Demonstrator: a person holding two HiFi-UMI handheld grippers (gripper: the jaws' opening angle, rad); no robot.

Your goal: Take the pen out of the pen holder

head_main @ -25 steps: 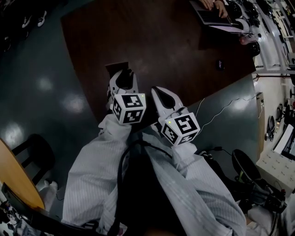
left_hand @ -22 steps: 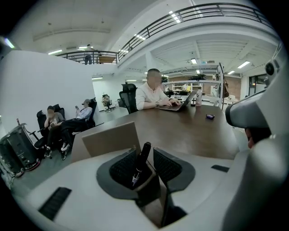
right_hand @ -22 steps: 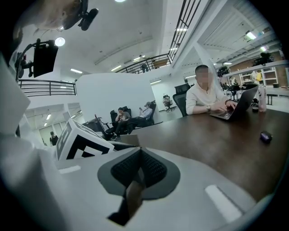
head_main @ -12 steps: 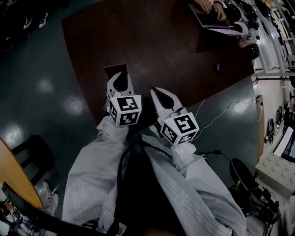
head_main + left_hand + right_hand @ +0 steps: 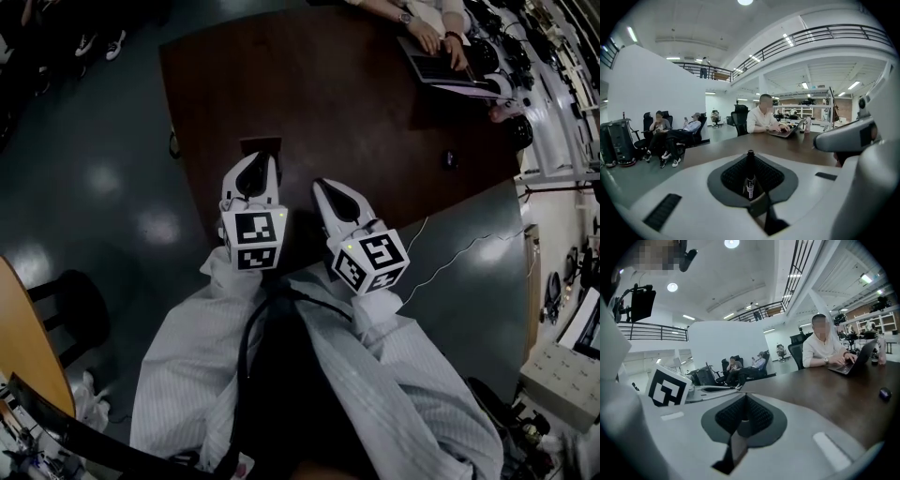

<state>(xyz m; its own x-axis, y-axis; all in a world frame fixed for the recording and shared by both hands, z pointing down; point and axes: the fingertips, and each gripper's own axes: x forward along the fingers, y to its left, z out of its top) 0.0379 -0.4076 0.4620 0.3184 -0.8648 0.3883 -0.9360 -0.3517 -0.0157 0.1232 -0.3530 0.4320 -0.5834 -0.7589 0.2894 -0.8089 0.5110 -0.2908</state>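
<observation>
Over the near edge of the brown table [image 5: 375, 122], the left gripper [image 5: 750, 169] is clamped on a black pen [image 5: 750, 177], which stands upright between its jaws. The dark holder [image 5: 261, 145] sits just beyond it. To the right, the right gripper [image 5: 743, 412] has its jaws together, with nothing between them.
</observation>
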